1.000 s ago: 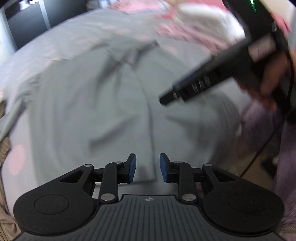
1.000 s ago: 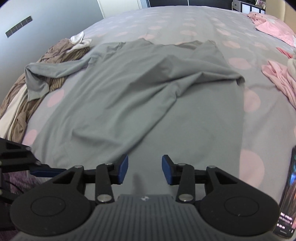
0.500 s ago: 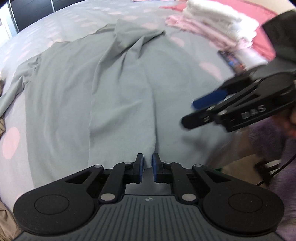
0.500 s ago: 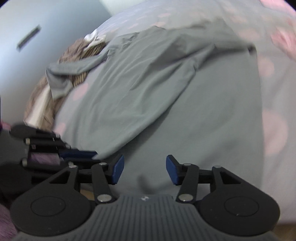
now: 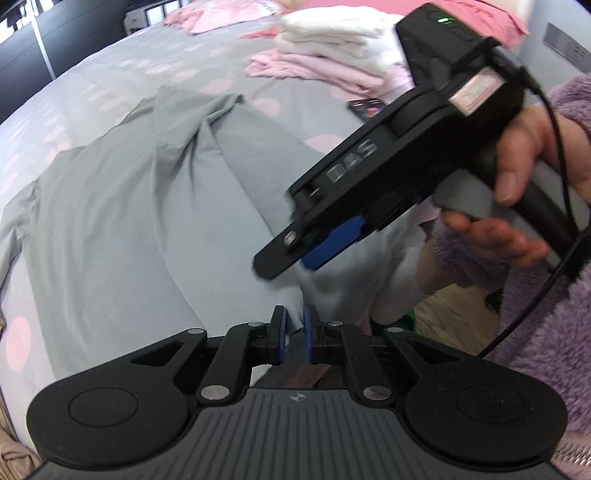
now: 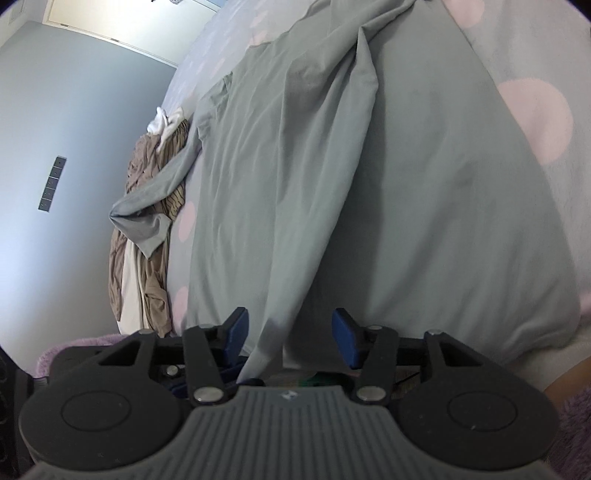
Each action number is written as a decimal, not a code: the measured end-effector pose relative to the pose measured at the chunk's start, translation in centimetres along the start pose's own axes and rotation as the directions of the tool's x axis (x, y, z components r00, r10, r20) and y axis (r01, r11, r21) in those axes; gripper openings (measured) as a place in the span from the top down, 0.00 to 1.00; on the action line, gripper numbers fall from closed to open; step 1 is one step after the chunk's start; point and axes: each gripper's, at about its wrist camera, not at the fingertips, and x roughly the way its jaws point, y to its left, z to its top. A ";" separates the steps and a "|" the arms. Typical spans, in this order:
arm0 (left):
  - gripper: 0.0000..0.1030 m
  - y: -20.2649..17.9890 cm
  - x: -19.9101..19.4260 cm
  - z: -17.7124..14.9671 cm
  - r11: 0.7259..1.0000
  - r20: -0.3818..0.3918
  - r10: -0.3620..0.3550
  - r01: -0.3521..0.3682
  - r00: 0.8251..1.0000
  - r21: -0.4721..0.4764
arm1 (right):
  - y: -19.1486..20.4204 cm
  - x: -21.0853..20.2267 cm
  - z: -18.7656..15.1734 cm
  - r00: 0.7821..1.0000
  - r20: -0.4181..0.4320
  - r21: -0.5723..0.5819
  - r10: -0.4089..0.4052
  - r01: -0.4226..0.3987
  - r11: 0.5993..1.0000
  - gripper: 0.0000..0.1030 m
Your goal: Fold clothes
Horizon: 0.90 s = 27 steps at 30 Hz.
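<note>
Our left gripper [image 5: 293, 334] has closed since a second ago, now pinching hem of grey shirt [image 5: 122, 221] at bed [image 5: 110, 74] near edge; our right gripper [image 6: 288, 338] swung in beside it, fingers spread, nothing held; shirt one side folded over, we judge hem lift for lengthwise fold

A big bed [image 5: 92, 79] has a grey cover with pink dots. A grey long-sleeved shirt [image 5: 122, 206] lies spread flat in the middle. At 1 o'clock in the left wrist view sit folded white towels [image 5: 332, 33] on pink clothes [image 5: 314, 68]. At 9 o'clock in the right wrist view lies a brown striped heap [image 6: 147, 236].
</note>
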 end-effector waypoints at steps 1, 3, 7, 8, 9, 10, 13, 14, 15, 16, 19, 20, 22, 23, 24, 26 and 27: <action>0.93 -0.2 -0.1 0.1 1.000 0.004 -0.004 0.004 1.000 0.008 | 0.0 0.0 -0.1 1.000 -0.003 -0.001 -0.006 0.006 1.000 0.67; 0.93 -0.6 -0.2 0.1 1.000 0.009 -0.015 0.015 1.000 0.019 | 0.1 -0.3 -0.4 1.000 0.000 -0.014 -0.012 0.012 1.000 0.83; 0.93 -1.1 -0.5 0.4 0.998 0.021 -0.049 0.048 0.999 0.038 | 0.4 -1.7 -0.7 0.999 0.036 -0.051 -0.029 0.031 0.998 0.93; 0.93 -1.3 -0.6 0.6 0.997 0.027 -0.059 0.057 0.998 0.053 | 0.4 -2.1 -0.8 0.998 0.043 -0.058 -0.035 0.037 0.998 0.93; 0.93 -1.5 -0.7 0.8 0.995 0.032 -0.068 0.065 0.997 0.070 | 0.5 -2.7 -0.8 0.998 0.048 -0.066 -0.042 0.045 0.997 0.93; 0.93 -1.7 -0.9 1.0 0.993 0.035 -0.083 0.079 0.996 0.088 | 0.6 -3.3 -1.0 0.998 0.051 -0.075 -0.048 0.052 0.996 0.94; 0.92 -2.1 -1.6 1.8 0.981 0.034 -0.143 0.137 0.989 0.137 | 0.3 -5.2 -1.7 0.996 0.054 -0.083 -0.073 0.077 0.994 0.94; 0.92 -2.0 -1.9 2.2 0.976 0.031 -0.163 0.156 0.986 0.150 | 0.1 -5.7 -2.0 0.995 0.052 -0.080 -0.082 0.086 0.993 0.94; 0.92 -1.9 -2.1 2.5 0.972 0.024 -0.179 0.173 0.984 0.162 | -0.2 -6.0 -2.3 0.995 0.044 -0.072 -0.090 0.093 0.993 0.94; 0.92 -1.5 -2.3 3.0 0.967 0.016 -0.190 0.185 0.982 0.174 | -0.5 -6.3 -2.7 0.994 0.034 -0.065 -0.099 0.101 0.993 0.94; 0.88 -0.1 -2.4 5.0 0.959 -0.008 -0.197 0.194 0.980 0.208 | -1.1 -5.8 -3.3 0.989 -0.003 -0.074 -0.150 0.150 0.986 0.94; 0.87 0.3 -2.2 5.8 0.959 -0.012 -0.176 0.174 0.984 0.224 | -1.2 -5.5 -3.4 0.987 -0.011 -0.077 -0.162 0.160 0.984 0.94; 0.86 1.1 -1.6 7.7 0.960 -0.016 -0.129 0.129 0.992 0.249 | -1.7 -5.1 -3.3 0.987 -0.021 -0.067 -0.159 0.158 0.985 0.94; 0.86 1.7 -1.0 8.8 0.961 -0.016 -0.107 0.107 0.994 0.253 | -2.0 -5.0 -3.2 0.987 -0.026 -0.062 -0.158 0.156 0.986 0.94; 0.86 2.4 -0.4 10.1 0.965 -0.011 -0.088 0.087 0.996 0.249 | -2.2 -4.8 -3.2 0.987 -0.031 -0.057 -0.157 0.155 0.986 0.94; 0.86 3.8 1.2 12.9 0.970 0.003 -0.066 0.064 0.998 0.236 | -2.7 -4.4 -3.1 0.987 -0.042 -0.047 -0.155 0.153 0.987 0.94; 0.86 4.4 2.2 14.4 0.972 0.010 -0.058 0.054 0.998 0.229 | -2.9 -4.3 -3.0 0.987 -0.046 -0.044 -0.154 0.152 0.987 0.94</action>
